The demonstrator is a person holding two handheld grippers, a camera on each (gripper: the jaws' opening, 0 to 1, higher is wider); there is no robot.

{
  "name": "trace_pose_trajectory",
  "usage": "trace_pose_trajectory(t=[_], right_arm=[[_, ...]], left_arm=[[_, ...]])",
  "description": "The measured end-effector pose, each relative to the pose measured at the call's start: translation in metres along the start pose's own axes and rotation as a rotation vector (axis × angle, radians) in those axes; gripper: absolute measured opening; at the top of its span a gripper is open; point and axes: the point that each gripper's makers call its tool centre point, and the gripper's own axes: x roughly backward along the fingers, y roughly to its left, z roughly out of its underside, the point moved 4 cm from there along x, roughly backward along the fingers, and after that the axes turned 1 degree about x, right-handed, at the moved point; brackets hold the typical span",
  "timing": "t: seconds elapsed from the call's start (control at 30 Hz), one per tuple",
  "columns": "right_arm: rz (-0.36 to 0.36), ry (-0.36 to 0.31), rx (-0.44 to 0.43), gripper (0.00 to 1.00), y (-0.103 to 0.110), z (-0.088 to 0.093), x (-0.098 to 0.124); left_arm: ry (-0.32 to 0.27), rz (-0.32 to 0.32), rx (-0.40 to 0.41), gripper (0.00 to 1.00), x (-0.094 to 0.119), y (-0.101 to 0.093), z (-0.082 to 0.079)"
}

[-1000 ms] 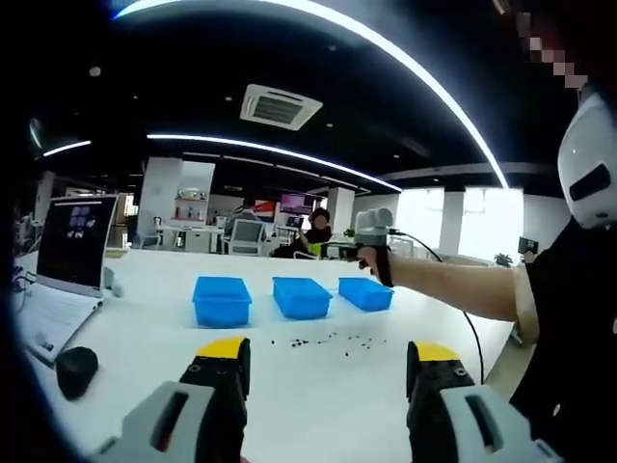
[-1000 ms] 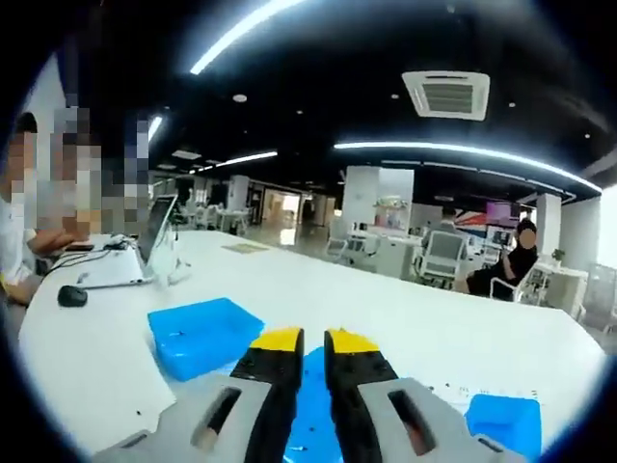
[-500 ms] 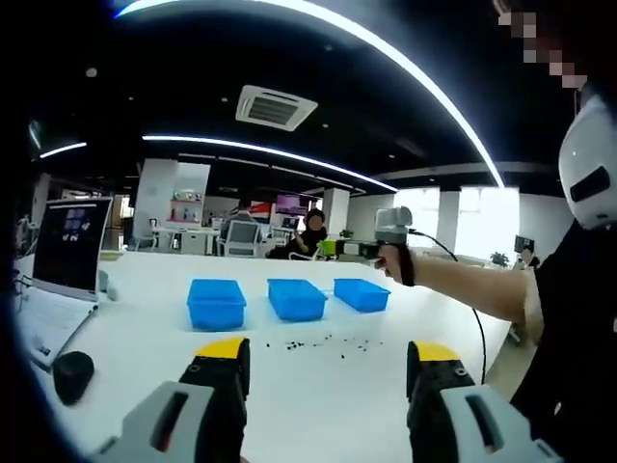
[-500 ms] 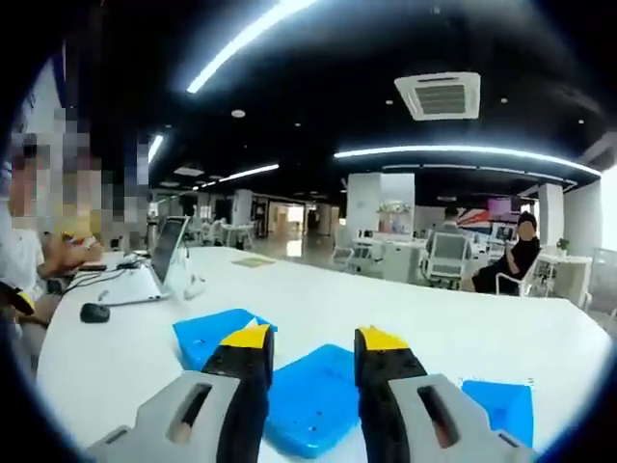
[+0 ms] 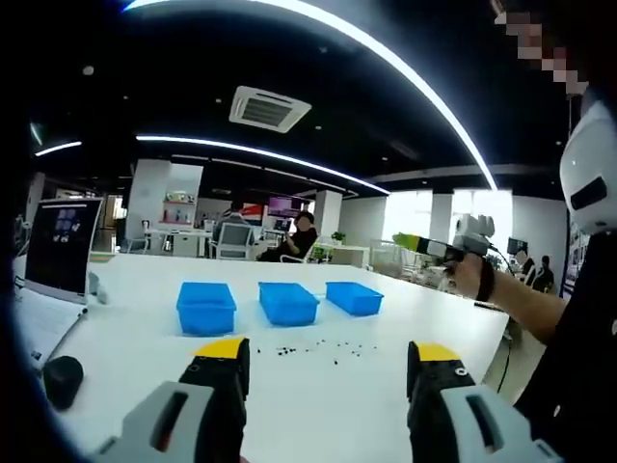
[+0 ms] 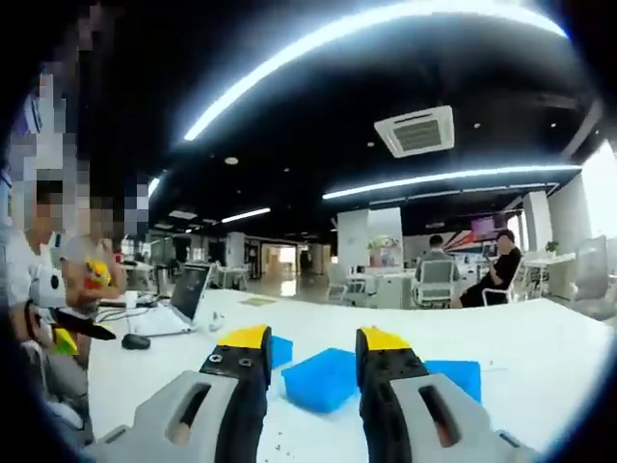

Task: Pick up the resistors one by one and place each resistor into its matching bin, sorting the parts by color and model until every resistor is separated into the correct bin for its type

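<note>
Your right gripper (image 6: 311, 349) has lifted back from the bins (image 5: 287, 303), jaws now apart and empty; left gripper (image 5: 326, 359) waits apart short of the resistors (image 5: 318, 351).

Both views look level across the desk (image 5: 318, 386) from low down. Three blue bins (image 5: 287, 301) lie well ahead of the left tongs (image 5: 328, 359), nearer beyond the right tongs (image 6: 310, 345). Both share them.

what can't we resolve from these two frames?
- Resistors, left gripper view: dark specks on the table, too small for color or model.
- Three blue bins, left gripper view: low camera angle hides their contents.
- Left bin, right gripper view: mostly hidden behind the right gripper.
</note>
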Motion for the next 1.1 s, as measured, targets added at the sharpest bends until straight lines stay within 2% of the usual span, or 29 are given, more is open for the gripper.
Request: trace_pose_trajectory(t=[0.13, 0.23, 0.33, 0.43, 0.53, 0.67, 0.77, 0.87, 0.97, 1.1], right_arm=[[0.049, -0.012, 0.002, 0.37, 0.010, 0.004, 0.048], [0.076, -0.011, 0.002, 0.37, 0.014, 0.006, 0.072], [0.089, 0.022, 0.005, 0.37, 0.017, 0.011, 0.092], [0.095, 0.033, 0.005, 0.37, 0.017, 0.010, 0.099], [0.090, 0.033, 0.008, 0.37, 0.017, 0.008, 0.096], [0.035, 0.050, 0.034, 0.36, 0.016, 0.006, 0.085], [-0.074, 0.096, 0.060, 0.36, 0.020, 0.006, 0.072], [-0.185, 0.174, 0.129, 0.34, 0.022, 0.010, 0.057], [-0.328, 0.230, 0.179, 0.33, 0.030, 0.013, 0.039], [-0.528, 0.339, 0.309, 0.33, 0.042, 0.024, 0.016]], left_arm=[[0.002, 0.008, -0.003, 0.67, -0.003, -0.001, -0.001], [0.007, 0.010, -0.008, 0.67, -0.004, -0.002, -0.001], [0.007, 0.012, -0.008, 0.67, -0.003, -0.003, -0.002], [0.010, 0.010, -0.011, 0.67, -0.002, -0.004, -0.001], [0.007, 0.009, -0.010, 0.67, -0.002, -0.005, -0.001], [0.008, 0.010, -0.013, 0.67, 0.000, -0.006, -0.001], [0.014, 0.000, -0.016, 0.67, 0.004, -0.004, 0.001], [0.019, -0.015, -0.013, 0.67, 0.007, -0.001, 0.003], [0.020, -0.020, -0.009, 0.67, 0.008, 0.000, 0.005], [0.020, -0.027, -0.002, 0.67, 0.010, 0.002, 0.006]])
